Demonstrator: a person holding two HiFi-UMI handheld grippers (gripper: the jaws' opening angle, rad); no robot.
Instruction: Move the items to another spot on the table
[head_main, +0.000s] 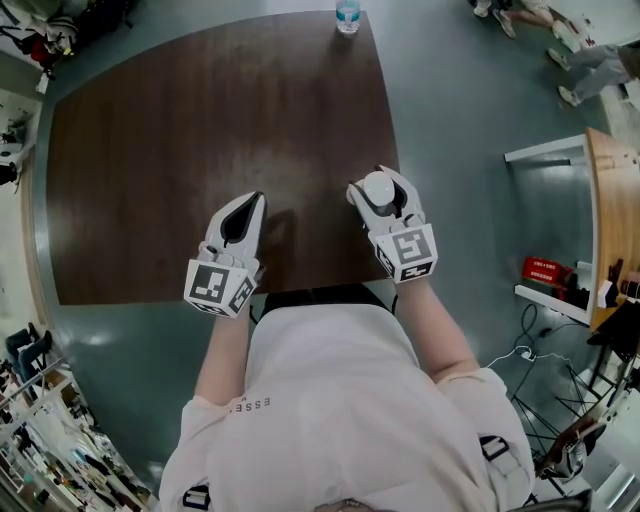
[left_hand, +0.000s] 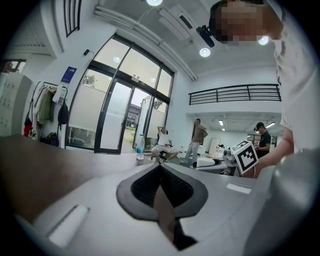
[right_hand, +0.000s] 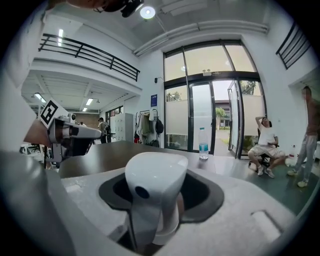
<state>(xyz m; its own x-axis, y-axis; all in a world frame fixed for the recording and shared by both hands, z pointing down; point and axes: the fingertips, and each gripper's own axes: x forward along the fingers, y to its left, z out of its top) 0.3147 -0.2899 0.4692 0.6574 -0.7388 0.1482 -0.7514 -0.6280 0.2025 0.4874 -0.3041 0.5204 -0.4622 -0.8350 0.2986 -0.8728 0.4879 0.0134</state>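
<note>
My right gripper (head_main: 378, 181) is shut on a white rounded plastic object (right_hand: 154, 181) with a small dark hole in its side, low over the near right part of the dark wooden table (head_main: 180, 130). The object stands upright between the jaws and hides their inner pads. My left gripper (head_main: 256, 199) hovers over the table's near middle, its jaws shut together with nothing between them (left_hand: 160, 167). A clear water bottle (head_main: 347, 15) with a blue label stands at the table's far edge; it also shows in the right gripper view (right_hand: 203, 142).
The table's near edge runs just under both grippers. To the right stand a white shelf with a red box (head_main: 545, 272) and a wooden-topped desk (head_main: 612, 200). Beyond the table a seated person (right_hand: 265, 145) and others occupy the floor by glass doors.
</note>
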